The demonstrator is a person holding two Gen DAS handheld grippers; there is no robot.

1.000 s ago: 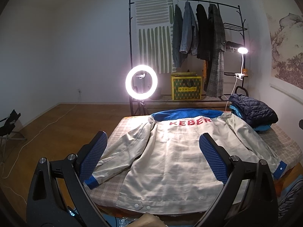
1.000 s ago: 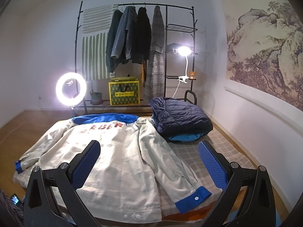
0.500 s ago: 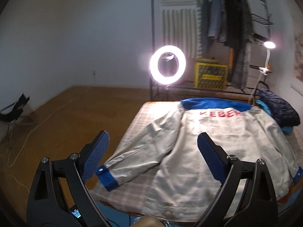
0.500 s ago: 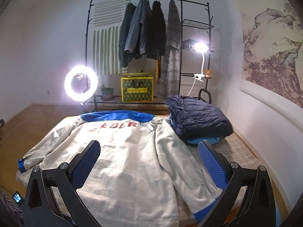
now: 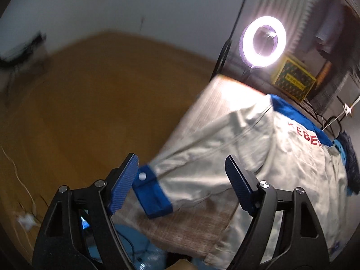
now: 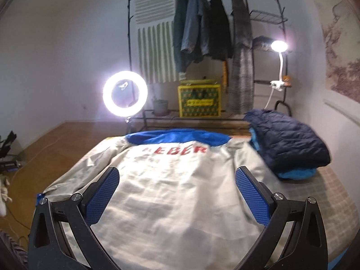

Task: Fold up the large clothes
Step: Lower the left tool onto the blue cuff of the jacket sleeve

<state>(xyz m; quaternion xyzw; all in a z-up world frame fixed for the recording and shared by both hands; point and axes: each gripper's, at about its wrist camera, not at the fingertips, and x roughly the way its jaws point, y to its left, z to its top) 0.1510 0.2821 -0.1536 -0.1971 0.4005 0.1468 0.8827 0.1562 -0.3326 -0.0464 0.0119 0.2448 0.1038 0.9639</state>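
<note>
Both tools are gaping empty, the left tool (image 5: 181,185) framing the blue cuff (image 5: 151,194) of the pale jacket (image 6: 177,193) lying back-up across the bed (image 6: 335,186), so it is needing a deep, square bite on that cuff.

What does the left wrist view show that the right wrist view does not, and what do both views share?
Only the left wrist view shows the blue cuff with its white snap close up, lying between the open left gripper fingers. Only the right wrist view shows the hanging coats, the desk lamp and the whole navy puffer jacket, beyond the open right gripper. Both show the cream jacket lying flat, the ring light and the yellow box.
</note>
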